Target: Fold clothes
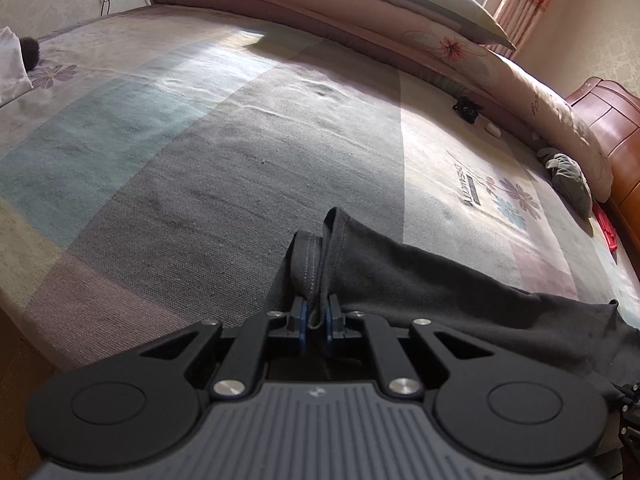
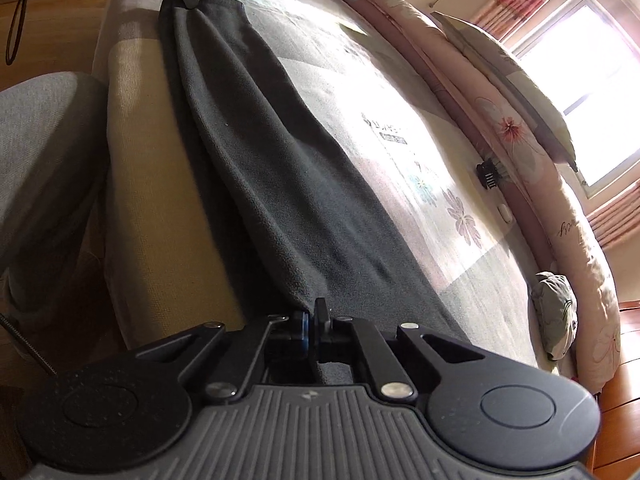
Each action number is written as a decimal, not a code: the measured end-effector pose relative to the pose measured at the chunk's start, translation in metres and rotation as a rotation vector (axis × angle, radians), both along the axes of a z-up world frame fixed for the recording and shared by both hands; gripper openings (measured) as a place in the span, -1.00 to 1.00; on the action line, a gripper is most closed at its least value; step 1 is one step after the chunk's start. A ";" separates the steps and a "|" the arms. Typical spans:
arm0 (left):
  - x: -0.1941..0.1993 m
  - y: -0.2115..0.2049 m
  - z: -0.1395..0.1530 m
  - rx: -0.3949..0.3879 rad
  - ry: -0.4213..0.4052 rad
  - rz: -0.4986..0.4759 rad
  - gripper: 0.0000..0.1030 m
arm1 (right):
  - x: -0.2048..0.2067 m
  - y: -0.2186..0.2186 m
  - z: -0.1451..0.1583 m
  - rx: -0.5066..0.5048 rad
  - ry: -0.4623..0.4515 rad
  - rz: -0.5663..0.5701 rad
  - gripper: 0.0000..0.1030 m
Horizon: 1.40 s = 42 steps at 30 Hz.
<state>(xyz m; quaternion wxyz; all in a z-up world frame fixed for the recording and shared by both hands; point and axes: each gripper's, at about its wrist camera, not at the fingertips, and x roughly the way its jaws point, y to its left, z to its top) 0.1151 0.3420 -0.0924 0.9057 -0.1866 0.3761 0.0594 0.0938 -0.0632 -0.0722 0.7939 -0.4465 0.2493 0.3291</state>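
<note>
Both sets of jaws are closed on the dark grey garment (image 2: pixel 280 176): the left gripper (image 1: pixel 316 316) pinches a bunched hem with stitching standing up ahead of it, and the right gripper (image 2: pixel 311 322) nips the opposite end. The cloth runs taut between them along the near edge of the bed (image 1: pixel 200 152). To fold well, I judge both ends should travel level and together, keeping tension so no crease sets.

A bed (image 1: pixel 168 152) covered by a pastel colour-block sheet with printed flowers carries everything. A dark grey garment (image 1: pixel 460 280) lies at 5 o'clock along its near edge. Folded pink quilts (image 1: pixel 400 36) run from 12 to 3 o'clock; a crumpled grey cloth (image 1: pixel 570 180) and small black clip (image 1: pixel 466 109) sit at 3.
</note>
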 end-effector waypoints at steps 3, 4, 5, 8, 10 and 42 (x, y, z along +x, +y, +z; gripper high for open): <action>0.000 0.001 0.006 0.009 -0.016 -0.005 -0.87 | 0.001 0.002 0.014 0.038 0.001 -0.003 -0.93; 0.001 0.002 0.005 0.007 -0.012 -0.002 -0.87 | 0.001 0.001 0.016 0.045 0.002 -0.004 -0.93; 0.002 0.003 0.004 0.006 -0.008 0.001 -0.87 | 0.002 0.002 0.014 0.044 0.017 -0.001 -0.93; 0.003 0.008 -0.014 -0.028 0.055 0.019 -0.81 | -0.008 0.005 -0.004 0.006 0.074 0.004 -0.93; -0.001 0.010 -0.017 -0.011 0.066 0.027 -0.76 | -0.010 0.007 -0.013 -0.026 0.074 0.003 -0.85; -0.067 0.027 -0.005 -0.004 0.020 0.264 -0.08 | 0.060 0.228 0.036 0.327 0.395 0.431 -0.42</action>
